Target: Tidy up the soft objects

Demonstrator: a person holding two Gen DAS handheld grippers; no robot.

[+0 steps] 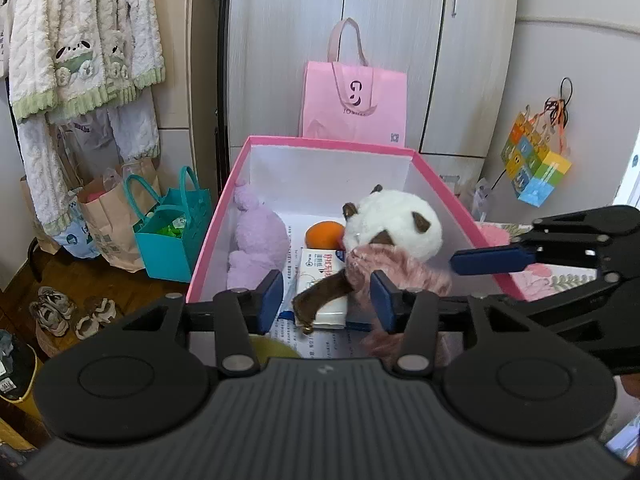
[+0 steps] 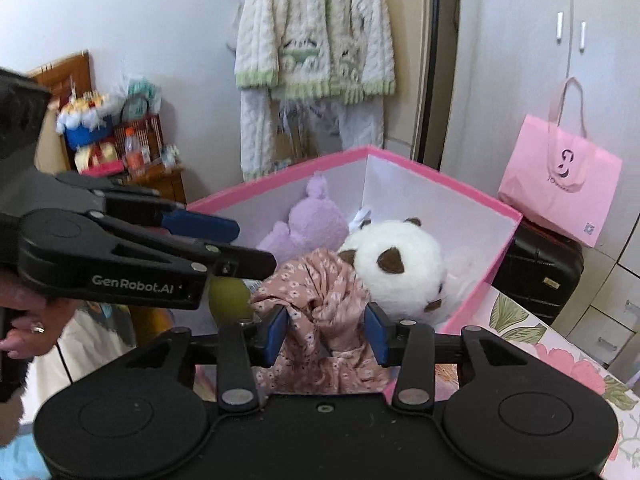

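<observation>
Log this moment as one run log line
left gripper: open over pink box | right gripper: open around floral cloth | panda plush: in box

Both the left gripper and right gripper are matte black with round silver rivets, blue finger pads and white "GenRobot.AI" lettering, while the hand at nine o'clock wears a ring.

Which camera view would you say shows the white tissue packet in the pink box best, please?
The left wrist view: the tissue packet lies in plain sight on the floor of the pink box, beside the orange ball, partly under the panda plush. In the right wrist view, cloth and plush hide it.
</observation>
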